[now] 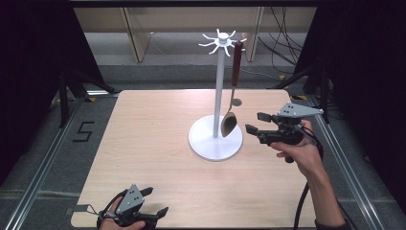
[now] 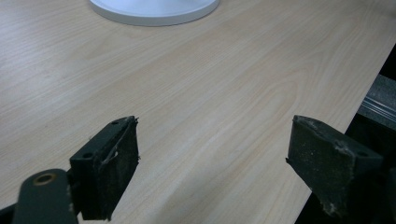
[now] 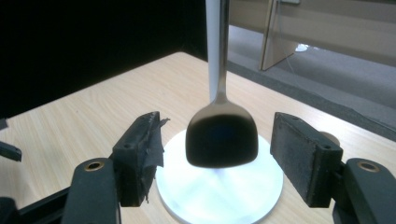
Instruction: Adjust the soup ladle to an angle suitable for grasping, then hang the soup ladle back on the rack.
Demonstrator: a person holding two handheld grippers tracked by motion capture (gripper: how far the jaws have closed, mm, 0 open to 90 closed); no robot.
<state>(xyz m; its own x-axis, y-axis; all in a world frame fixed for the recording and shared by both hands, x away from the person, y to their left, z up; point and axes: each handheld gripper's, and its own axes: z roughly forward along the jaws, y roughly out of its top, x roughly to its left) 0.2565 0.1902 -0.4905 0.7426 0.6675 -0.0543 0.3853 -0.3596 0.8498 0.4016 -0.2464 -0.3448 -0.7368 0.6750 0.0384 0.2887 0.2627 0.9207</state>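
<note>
A white utensil stand [image 1: 219,96] with hooks at its top rises from a round base near the table's middle. A long spoon [image 1: 229,123] with a brown handle hangs from one hook, its bowl just above the base. My right gripper [image 1: 253,122] sits close to the right of the bowl, jaws open and pointing at it. In the right gripper view the spoon's dark bowl [image 3: 222,140] hangs in the gap of the right gripper [image 3: 217,150], touching neither pad, above the white base [image 3: 219,200]. My left gripper [image 1: 156,201] rests open and empty at the table's front left.
In the left gripper view the left gripper [image 2: 212,163] faces bare light-wood table [image 2: 196,84], with the stand's base [image 2: 154,9] farther off. Black curtains flank the table [image 1: 143,134]. Wooden furniture legs and cables [image 1: 282,43] lie on the floor beyond.
</note>
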